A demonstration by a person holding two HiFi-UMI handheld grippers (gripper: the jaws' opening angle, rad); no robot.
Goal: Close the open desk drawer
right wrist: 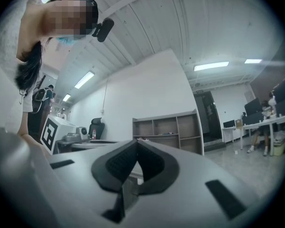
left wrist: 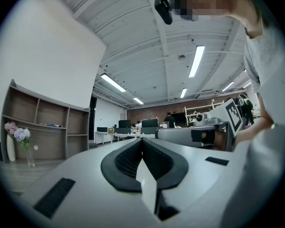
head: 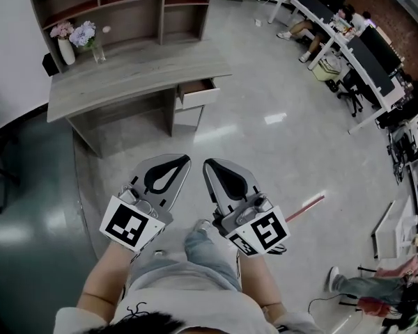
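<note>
Across floor [head: 279,155] from desk [head: 125,78]: drawer [head: 198,91] juts open | left gripper [head: 184,160], right gripper [head: 207,164] both closed

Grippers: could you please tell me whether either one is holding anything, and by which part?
Nothing is held. The left gripper and the right gripper are both shut on nothing, and the open drawer lies ahead, untouched.

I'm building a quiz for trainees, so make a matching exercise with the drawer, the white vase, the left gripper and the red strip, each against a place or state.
1 drawer
2 white vase
3 left gripper
4 red strip

A shut, holding nothing
B pulled out
C lying on the floor
D standing on the desk

Pairs: 1-B, 2-D, 3-A, 4-C
</note>
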